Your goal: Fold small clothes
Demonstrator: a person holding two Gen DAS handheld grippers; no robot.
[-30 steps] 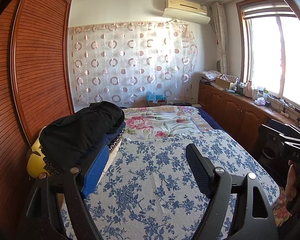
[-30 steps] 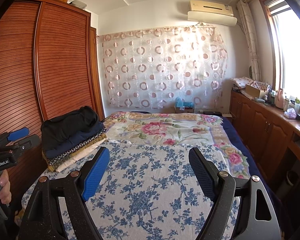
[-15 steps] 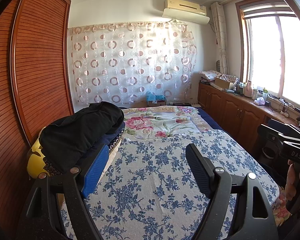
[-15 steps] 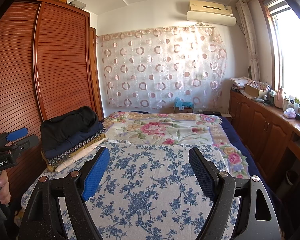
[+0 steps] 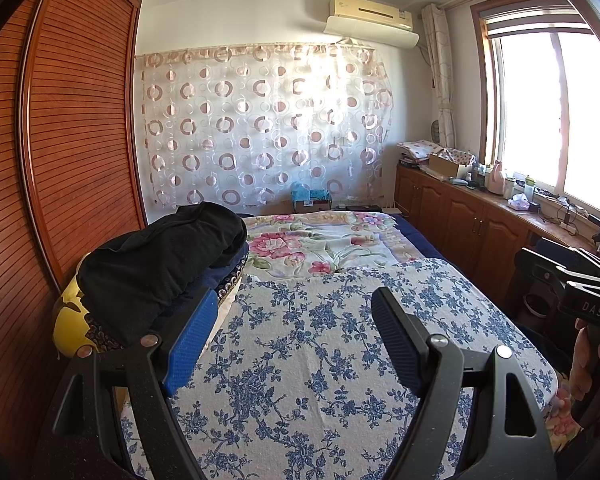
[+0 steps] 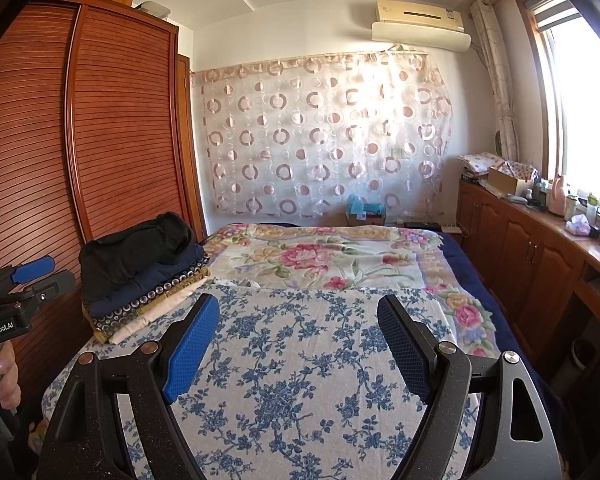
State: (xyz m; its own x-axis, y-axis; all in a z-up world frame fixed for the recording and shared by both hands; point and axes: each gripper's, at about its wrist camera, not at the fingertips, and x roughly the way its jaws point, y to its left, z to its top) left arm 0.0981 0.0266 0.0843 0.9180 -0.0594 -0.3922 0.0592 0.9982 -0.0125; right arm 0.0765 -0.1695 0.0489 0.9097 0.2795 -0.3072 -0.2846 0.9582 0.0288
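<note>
Grippers first, since they fill the bottom of both views. Left gripper (image 5: 294,320) has its fingers spread wide with nothing between them, hovering above a blue-flowered sheet (image 5: 320,360) on the bed. Right gripper (image 6: 298,326) is the same deal: fingers wide apart, nothing in them, over that sheet too. Each one shows up at the edge of the other's camera, with a hand (image 6: 4,376) wrapped round the handle, so they're side by side at the near end of the bed.

Clothes (image 6: 140,272) are in a folded pile on the left edge of the bed, up against the wardrobe (image 6: 120,140): black piece on top, then navy, a patterned one and a cream one under that. From the left view something yellow (image 5: 70,320) sits under the pile, can't tell what it is. Left gripper's blue pad looks just beside the pile, can't say if it touches.

Past the sheet there's a pink-flowered blanket (image 6: 320,256), then the circle-print curtain (image 6: 320,132) with the air con (image 6: 420,24) above. Cabinets (image 6: 520,248) run under the window on the right.
</note>
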